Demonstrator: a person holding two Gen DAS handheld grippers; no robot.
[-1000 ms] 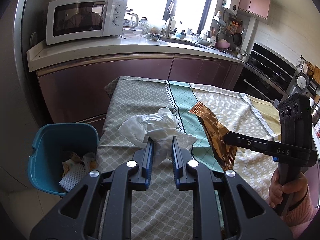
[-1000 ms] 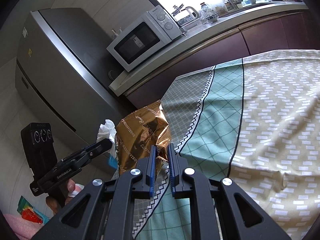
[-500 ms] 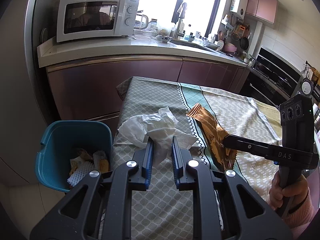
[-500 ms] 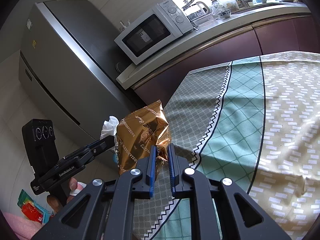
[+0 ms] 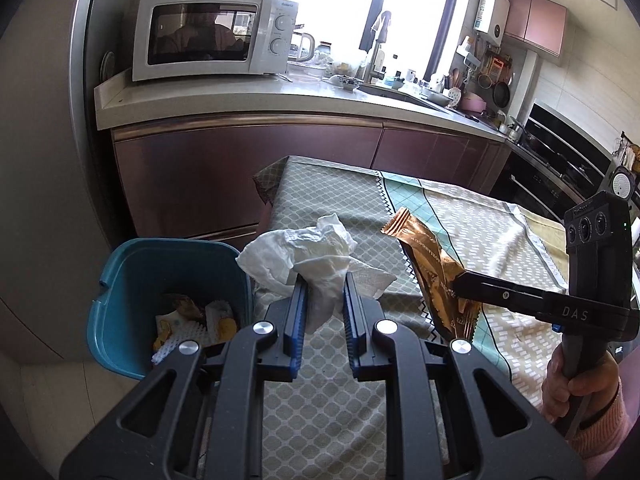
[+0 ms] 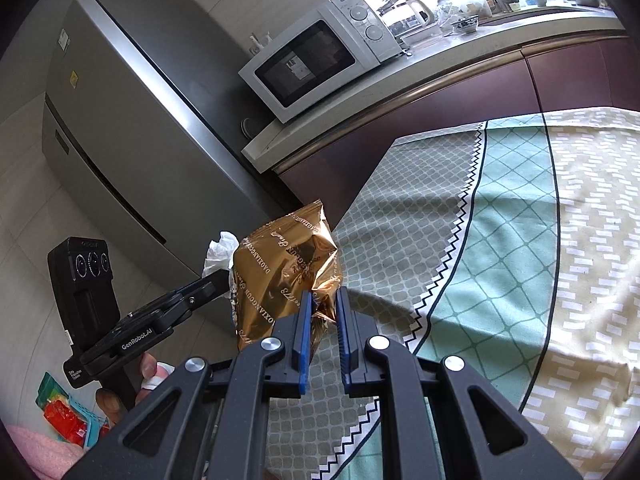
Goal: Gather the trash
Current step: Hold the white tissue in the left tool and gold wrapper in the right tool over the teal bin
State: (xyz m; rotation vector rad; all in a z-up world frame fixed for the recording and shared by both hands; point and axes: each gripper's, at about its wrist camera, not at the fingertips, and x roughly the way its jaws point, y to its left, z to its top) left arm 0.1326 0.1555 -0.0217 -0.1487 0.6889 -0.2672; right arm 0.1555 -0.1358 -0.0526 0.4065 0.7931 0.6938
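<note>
My left gripper (image 5: 323, 286) is shut on a crumpled white tissue (image 5: 308, 254) and holds it above the table's left edge, right of the teal trash bin (image 5: 120, 280). The bin stands on the floor and holds several scraps. My right gripper (image 6: 321, 299) is shut on a gold-brown foil snack wrapper (image 6: 280, 276) and holds it above the patterned tablecloth (image 6: 500, 240). The wrapper (image 5: 434, 270) and the right gripper (image 5: 458, 284) show at the right of the left wrist view. The left gripper (image 6: 218, 280) and tissue (image 6: 219, 254) show left in the right wrist view.
A kitchen counter (image 5: 280, 98) with a microwave (image 5: 208, 36) runs behind the table. A steel fridge (image 6: 132, 128) stands at the left. An oven (image 5: 560, 168) is at the right. Red packaging (image 6: 66, 416) lies low at the left in the right wrist view.
Both grippers have moved left with their trash. The tissue now hangs near the table's left edge, closer to the bin. Both grips are unchanged.
</note>
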